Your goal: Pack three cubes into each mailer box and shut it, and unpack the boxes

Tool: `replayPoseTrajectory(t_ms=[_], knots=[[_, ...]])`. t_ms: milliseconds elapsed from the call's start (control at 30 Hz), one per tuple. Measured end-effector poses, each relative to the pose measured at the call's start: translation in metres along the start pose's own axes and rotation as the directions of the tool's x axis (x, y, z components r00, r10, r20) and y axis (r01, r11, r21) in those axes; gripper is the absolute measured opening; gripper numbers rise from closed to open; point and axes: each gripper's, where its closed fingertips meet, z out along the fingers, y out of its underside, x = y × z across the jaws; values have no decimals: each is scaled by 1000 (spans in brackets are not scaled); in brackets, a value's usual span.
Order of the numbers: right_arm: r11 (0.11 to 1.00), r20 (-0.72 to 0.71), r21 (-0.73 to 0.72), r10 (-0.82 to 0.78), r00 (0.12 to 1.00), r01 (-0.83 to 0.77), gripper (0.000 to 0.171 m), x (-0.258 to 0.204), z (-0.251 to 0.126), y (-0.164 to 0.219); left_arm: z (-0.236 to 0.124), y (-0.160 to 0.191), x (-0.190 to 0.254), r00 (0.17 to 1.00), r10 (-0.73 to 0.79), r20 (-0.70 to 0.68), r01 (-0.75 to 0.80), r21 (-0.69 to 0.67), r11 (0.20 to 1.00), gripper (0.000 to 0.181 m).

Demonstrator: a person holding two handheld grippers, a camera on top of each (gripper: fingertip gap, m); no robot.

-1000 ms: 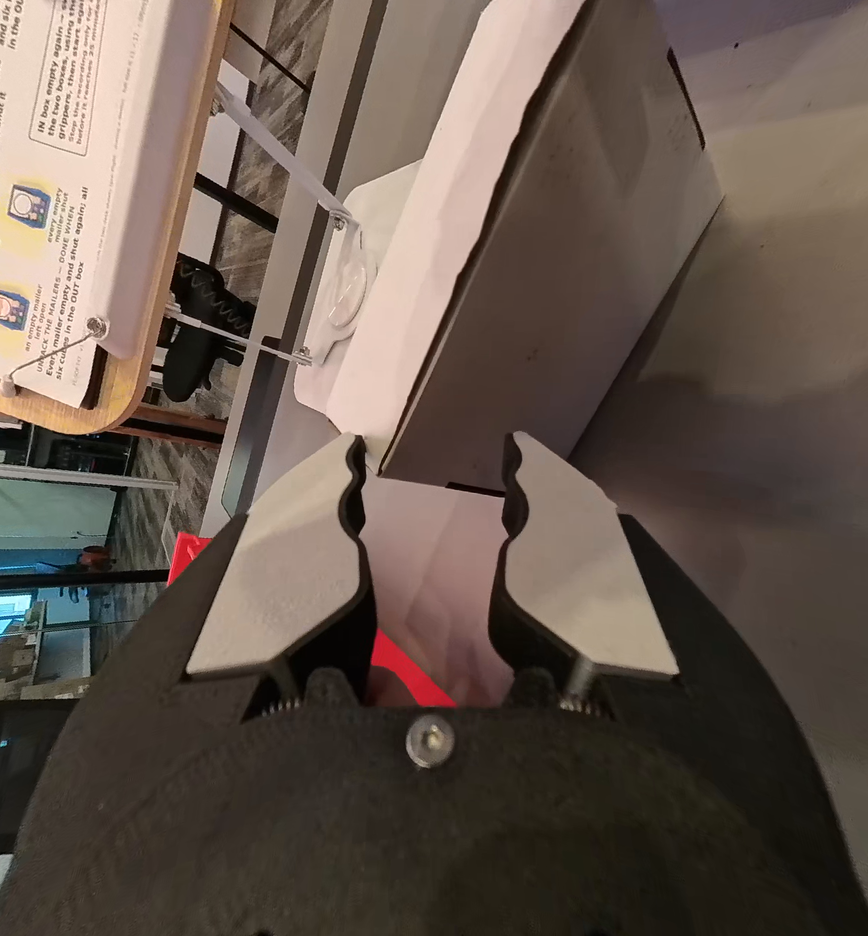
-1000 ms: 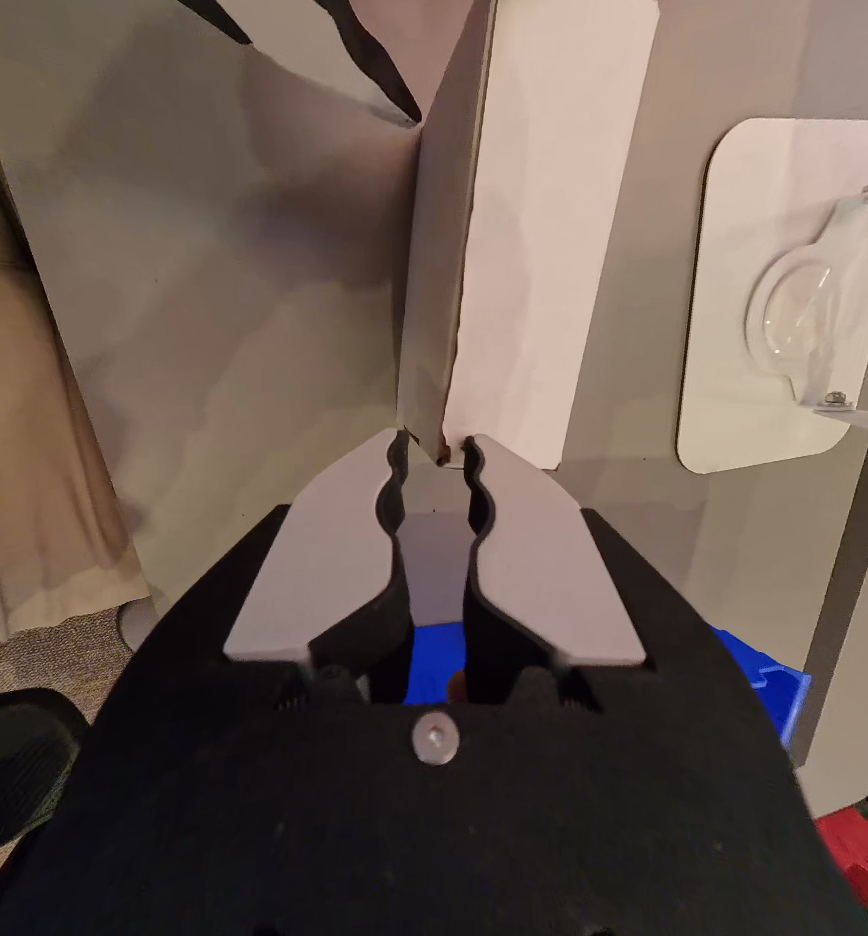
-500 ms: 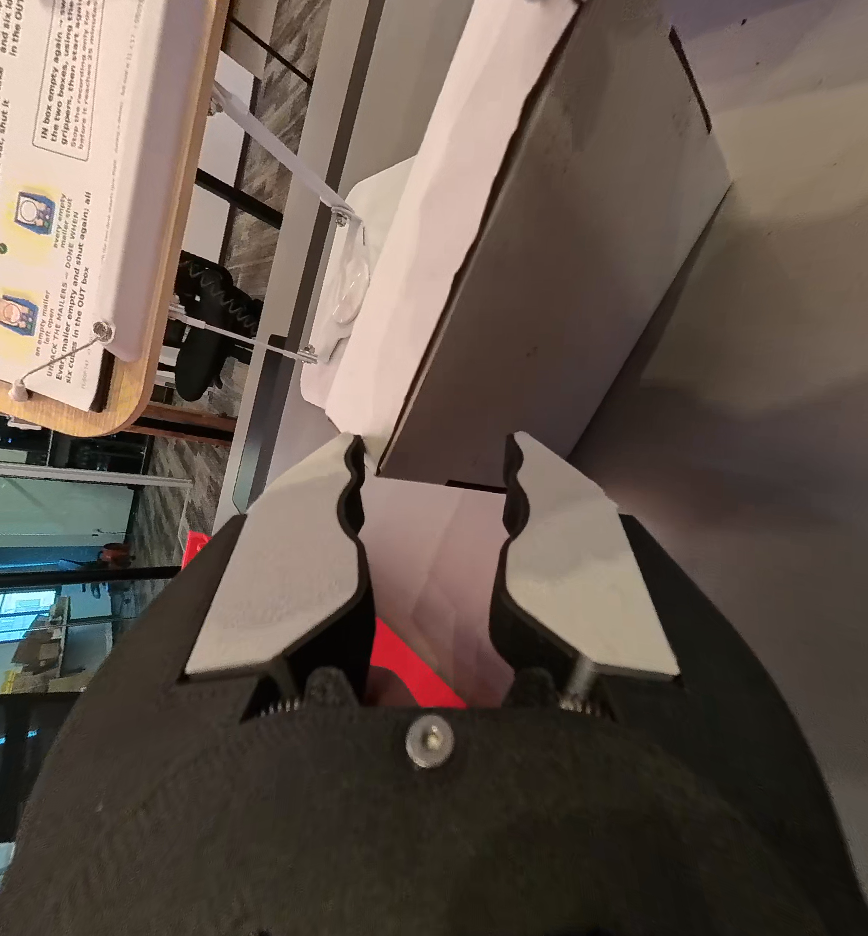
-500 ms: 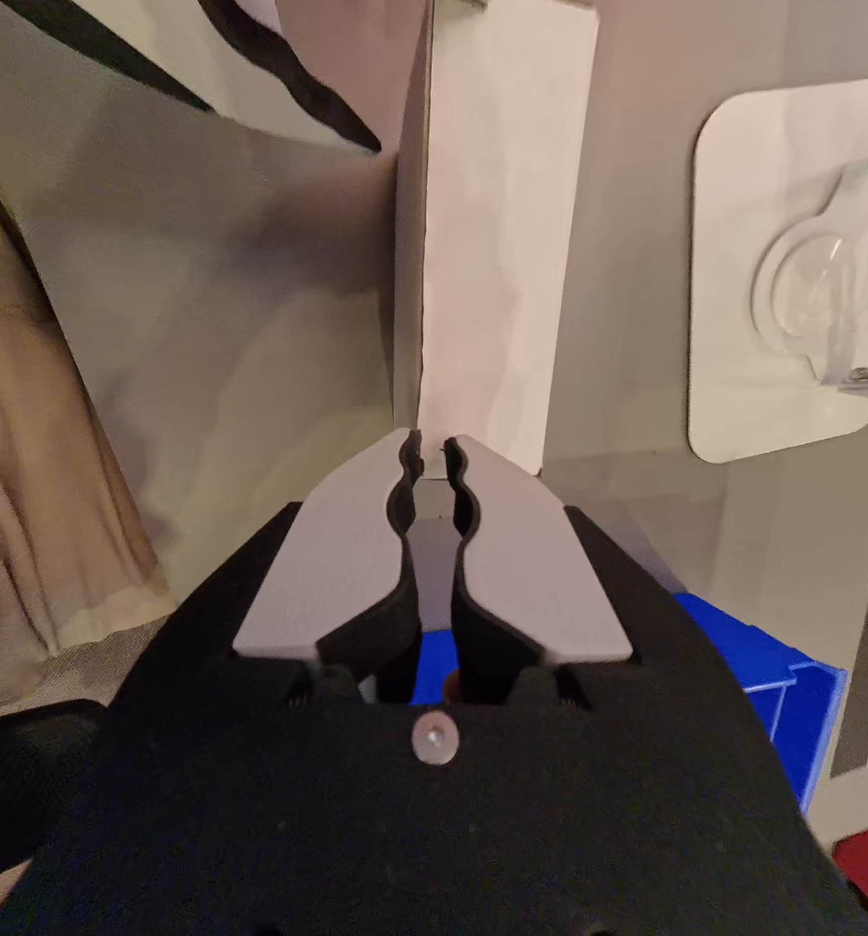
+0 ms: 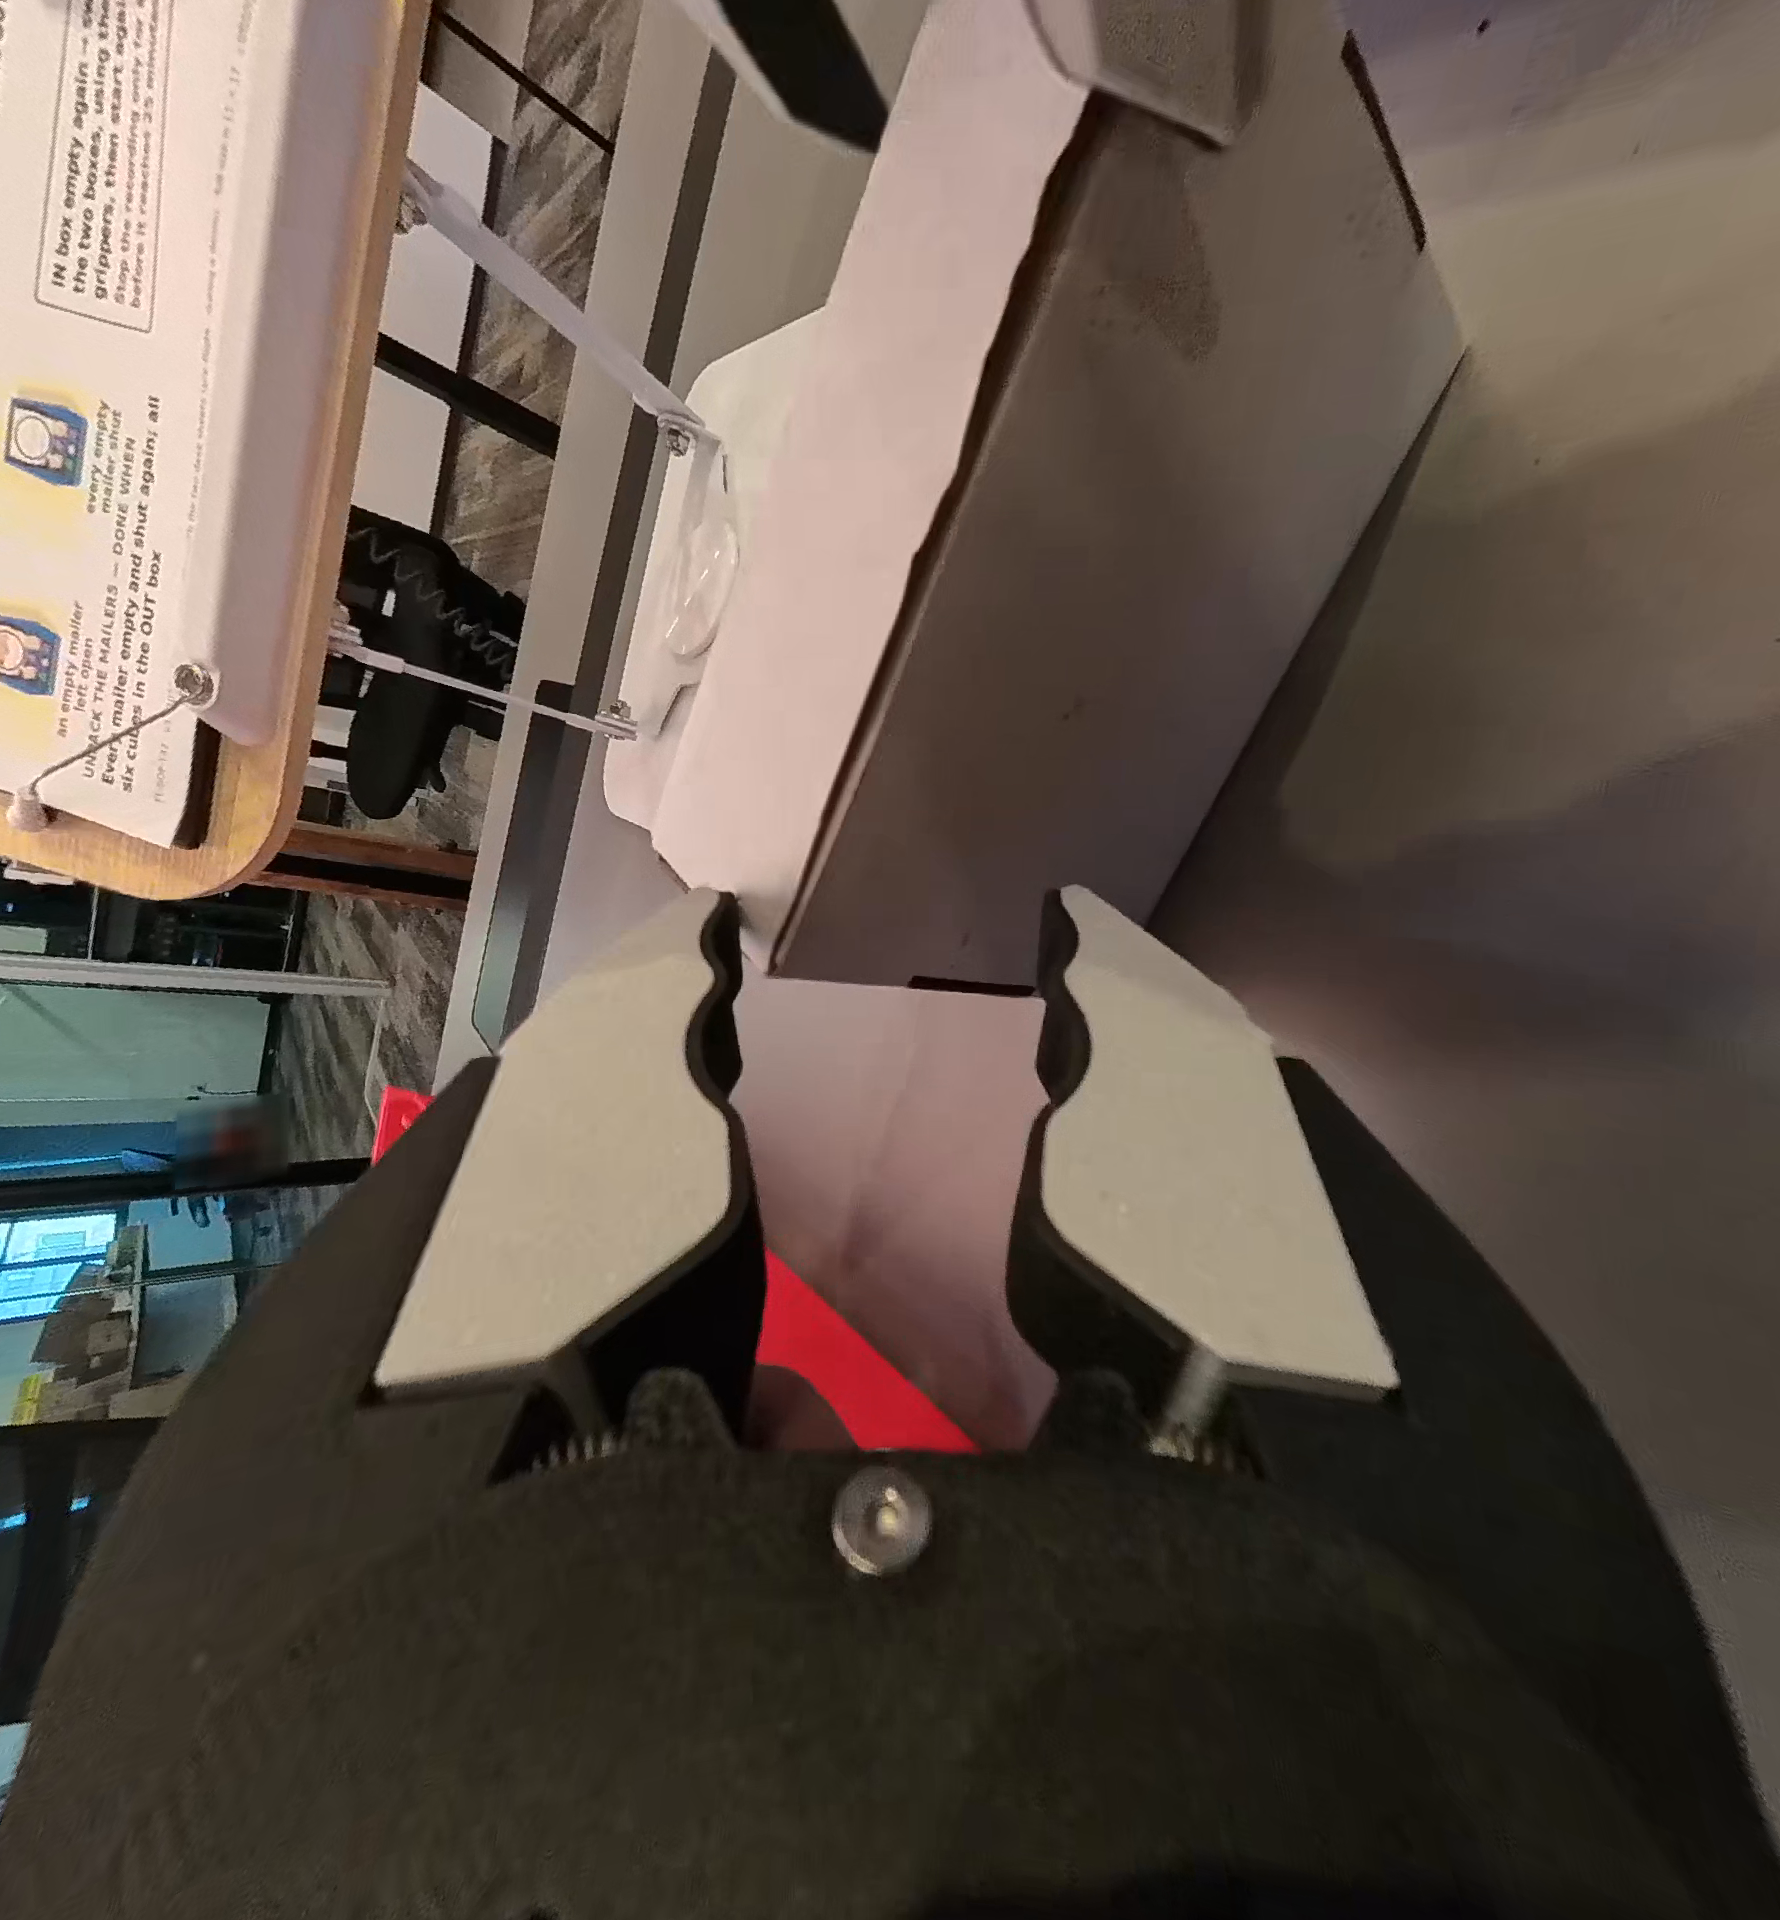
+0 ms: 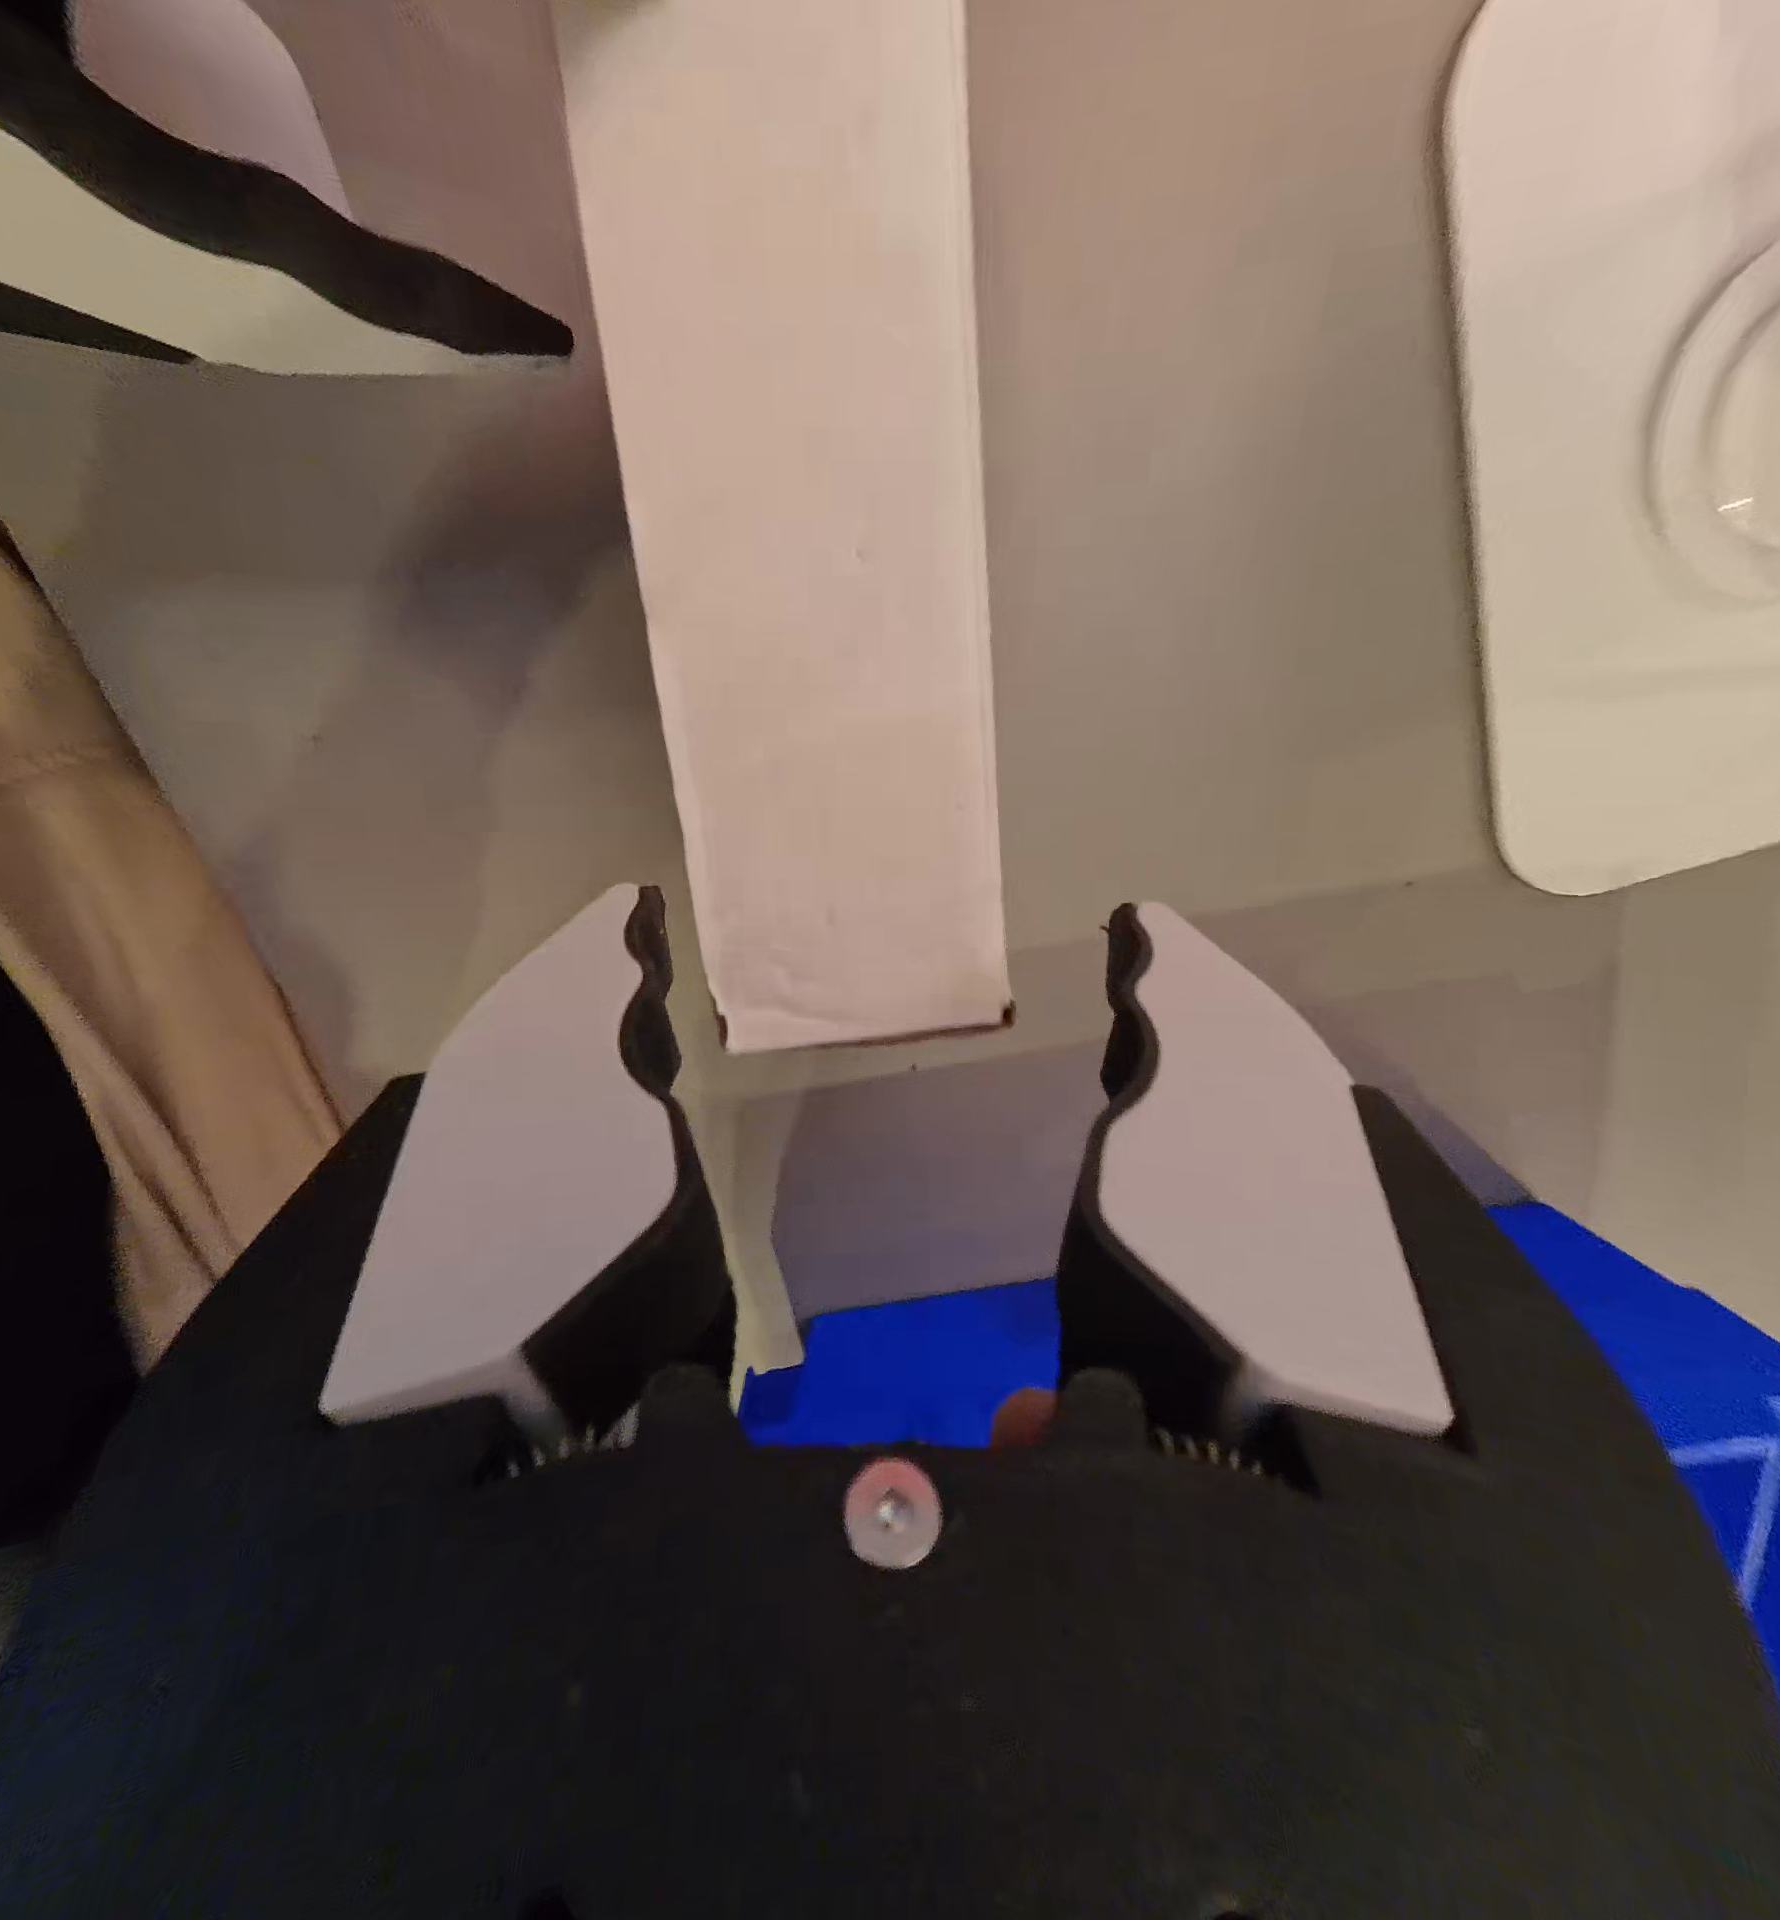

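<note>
on grey table (image 6: 1281, 727), mailer box (image 6: 813, 623) ends between right tool (image 6: 886, 914) tips.

Right claw (image 6: 886, 914) now spread wide, no longer pinching mailer box (image 6: 813, 520) edge; box's narrow white face sits ahead between its tips, apart from both. Other claw's grey finger (image 5: 1146, 73) now in sight at far end of box, ahead of left claw (image 5: 891, 914).

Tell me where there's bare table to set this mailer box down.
Right wrist view: bare grey table lies between the white mailer box and the beige cloth at the table's edge, and a narrower strip between the box and the white mount plate. Left wrist view: open table beside the box. Crowded near the blue bin and the plate.
</note>
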Motion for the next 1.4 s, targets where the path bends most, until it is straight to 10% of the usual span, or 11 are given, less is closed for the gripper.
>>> replayPoseTrajectory(t_ms=[33, 333, 500, 667, 1000, 1400], knots=[[999, 38, -43, 8, 999, -6, 82, -4, 8, 5, -2, 0, 1, 1000, 1, -1, -1, -2, 1000, 55], [989, -138, -43, -146, 980, 141, 65, -32, 22, 12, -36, -10, 21, 964, -174, -202, 191, 72, 979, 52], [936, -302, -41, -345, 889, 349, 68, -55, 29, 13, -68, -36, -8, 826, -402, -396, 510, 219, 832, 48], [931, -247, -1, -353, 902, 364, 75, -77, 35, 17, -38, 1, 41, 857, -319, -405, 332, -38, 942, 78], [973, -101, -43, -232, 967, 229, 141, -50, 55, 10, -24, 14, 73, 883, -222, -413, 185, -128, 974, 76], [958, 28, -150, -242, 970, 244, 139, -55, 84, 2, -28, 9, 62, 877, -251, -409, 242, -76, 967, 77]])
